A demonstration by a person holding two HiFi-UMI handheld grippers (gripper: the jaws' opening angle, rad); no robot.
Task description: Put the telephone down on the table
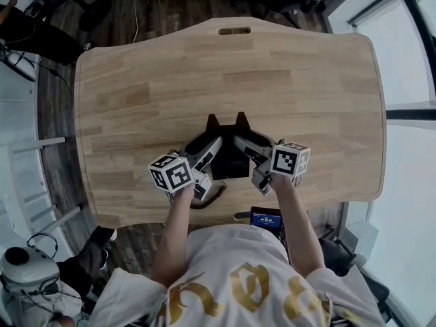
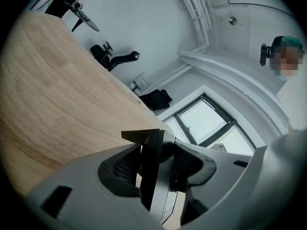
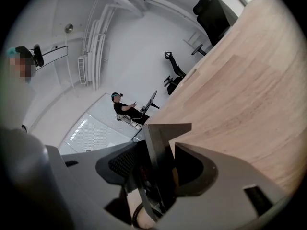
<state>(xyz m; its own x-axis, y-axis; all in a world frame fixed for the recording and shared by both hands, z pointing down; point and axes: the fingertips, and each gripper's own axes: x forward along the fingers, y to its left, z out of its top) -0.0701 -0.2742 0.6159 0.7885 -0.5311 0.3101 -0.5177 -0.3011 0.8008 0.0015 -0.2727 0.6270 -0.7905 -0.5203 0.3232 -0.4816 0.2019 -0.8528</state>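
A black telephone (image 1: 228, 159) hangs between my two grippers over the near middle of the wooden table (image 1: 225, 67). My left gripper (image 1: 212, 144) clamps its left side and my right gripper (image 1: 240, 142) its right side. Its coiled cord (image 1: 212, 197) trails toward the table's front edge. In the left gripper view the telephone's thin black edge (image 2: 149, 176) stands upright, with the left gripper (image 2: 160, 162) shut on it. The right gripper view shows the same black edge (image 3: 158, 143) pinched in the right gripper (image 3: 163, 171). Whether the telephone's base touches the wood is hidden.
The tabletop has a slot handle (image 1: 234, 30) at its far edge. A small device with a blue screen (image 1: 266, 219) sits by the front edge near my body. Office chairs (image 2: 112, 59) and a seated person (image 3: 122, 108) are far off. Windows (image 1: 409, 80) line the right.
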